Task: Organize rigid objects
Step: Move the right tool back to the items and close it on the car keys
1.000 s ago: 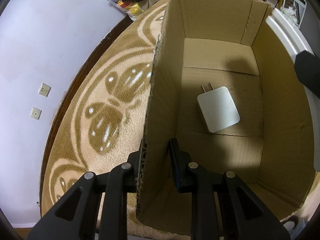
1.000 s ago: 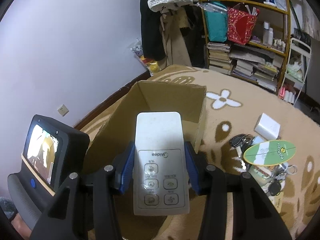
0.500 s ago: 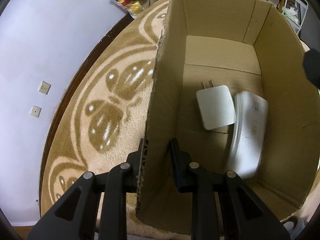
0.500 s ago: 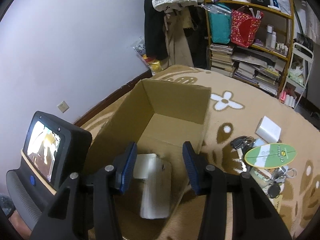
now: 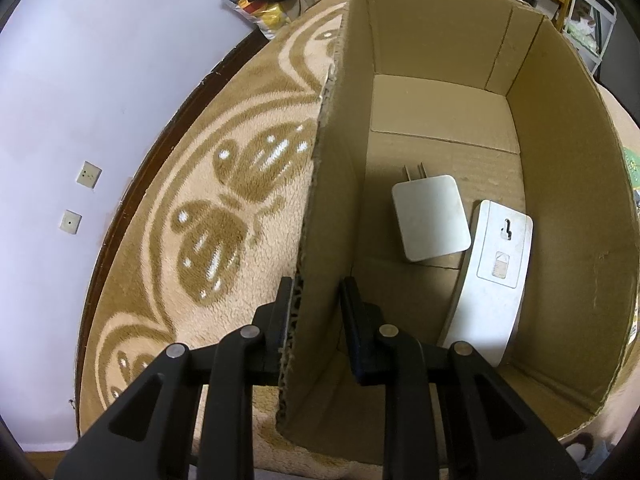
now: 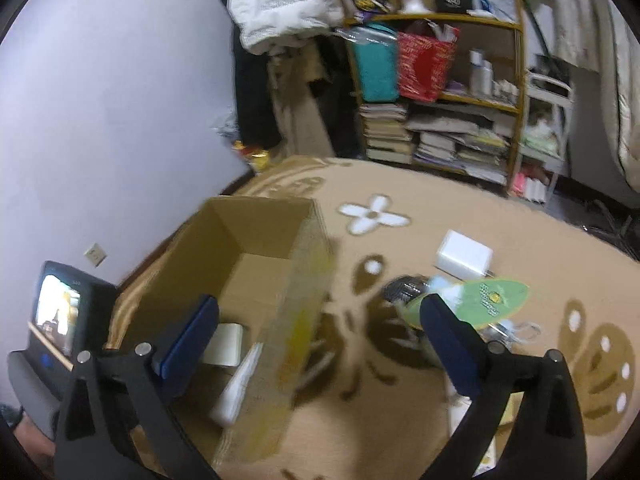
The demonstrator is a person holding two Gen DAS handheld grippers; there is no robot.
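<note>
Beige carpet (image 6: 460, 208) carries everything. While the left gripper (image 5: 316, 312) is clamped on the box (image 5: 440, 40) wall, the right gripper (image 6: 320, 340), spread wide and empty, should be lowered squarely over the clutter (image 6: 460, 300).

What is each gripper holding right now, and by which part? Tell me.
The left gripper grips the cardboard box by its near side wall, one finger on each face. The right gripper is open and empty.

Right wrist view is pretty smeared: the cardboard box (image 6: 256, 320)'s near wall is all motion blur, and the remote (image 6: 236, 388) inside it is just a white streak half hidden behind that wall. The pile of small stuff (image 6: 416, 300) right of the box is too blurry to tell apart, partly covered by the green fan (image 6: 480, 300).
</note>
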